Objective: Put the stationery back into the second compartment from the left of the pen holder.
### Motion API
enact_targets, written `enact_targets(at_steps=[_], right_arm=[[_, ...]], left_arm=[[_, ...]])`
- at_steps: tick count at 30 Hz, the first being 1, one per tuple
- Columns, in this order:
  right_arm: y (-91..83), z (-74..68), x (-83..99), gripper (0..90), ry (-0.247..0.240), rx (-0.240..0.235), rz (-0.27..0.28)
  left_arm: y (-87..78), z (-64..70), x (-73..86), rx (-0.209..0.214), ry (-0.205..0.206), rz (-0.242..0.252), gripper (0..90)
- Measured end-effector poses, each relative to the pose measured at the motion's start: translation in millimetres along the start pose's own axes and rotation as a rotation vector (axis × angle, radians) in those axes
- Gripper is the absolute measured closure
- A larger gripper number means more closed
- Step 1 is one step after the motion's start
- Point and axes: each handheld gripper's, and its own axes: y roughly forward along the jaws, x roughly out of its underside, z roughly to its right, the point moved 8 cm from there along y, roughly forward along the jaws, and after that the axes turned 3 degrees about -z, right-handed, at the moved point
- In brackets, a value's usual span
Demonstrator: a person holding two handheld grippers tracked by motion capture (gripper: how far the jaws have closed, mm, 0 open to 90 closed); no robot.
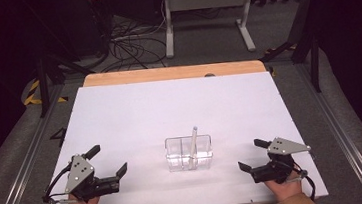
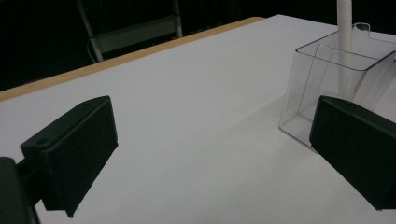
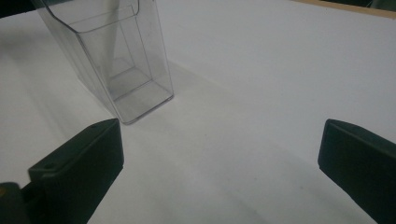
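A clear plastic box [image 1: 189,154] with compartments stands near the front middle of the white table [image 1: 169,108]. A white stick-like object [image 1: 193,143] leans upright inside it. My left gripper [image 1: 107,162] rests at the front left, open and holding nothing, well apart from the box. My right gripper [image 1: 252,155] rests at the front right, also open with nothing between its jaws. In the left gripper view the clear box [image 2: 327,88] and the white stick [image 2: 344,28] sit at the right, past the jaws. The right gripper view has the clear box [image 3: 112,60] at upper left.
The table has a wooden strip [image 1: 173,73] along its far edge. Beyond it on the floor are a white metal stand [image 1: 208,14] and tangled cables [image 1: 128,47]. Metal rails [image 1: 24,162] run along both sides of the table.
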Motion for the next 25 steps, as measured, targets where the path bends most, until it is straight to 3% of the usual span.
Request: enact_targets(at_steps=[4, 7, 11, 17, 20, 25], right_arm=[[4.7, -4.0, 0.5, 2.8, -0.061, 0.013, -0.02], [5.4, -3.3, -2.1, 2.5, -0.044, 0.003, -0.005], [5.6, -2.3, -1.8, 2.6, -0.056, 0.012, -0.017], [2.5, -3.1, -4.6, 2.7, -0.075, 0.018, -0.009], [2.4, -3.1, -4.9, 2.7, -0.07, 0.017, -0.008], [2.4, -3.9, -4.8, 2.6, -0.071, 0.016, -0.006]], left_arm=[[0.2, -0.6, 0.8, 0.004, -0.001, 0.002, 1.7], [1.0, -1.3, 1.8, 0.005, 0.001, 0.001, 1.7], [1.0, 2.4, 0.8, 0.004, 0.025, 0.004, 1.6], [1.1, 2.0, 0.8, 0.017, 0.005, 0.008, 1.6], [0.5, 2.5, 0.4, 0.049, -0.008, 0.017, 1.1], [1.4, 2.0, 1.1, 0.047, -0.024, 0.013, 1.2]])
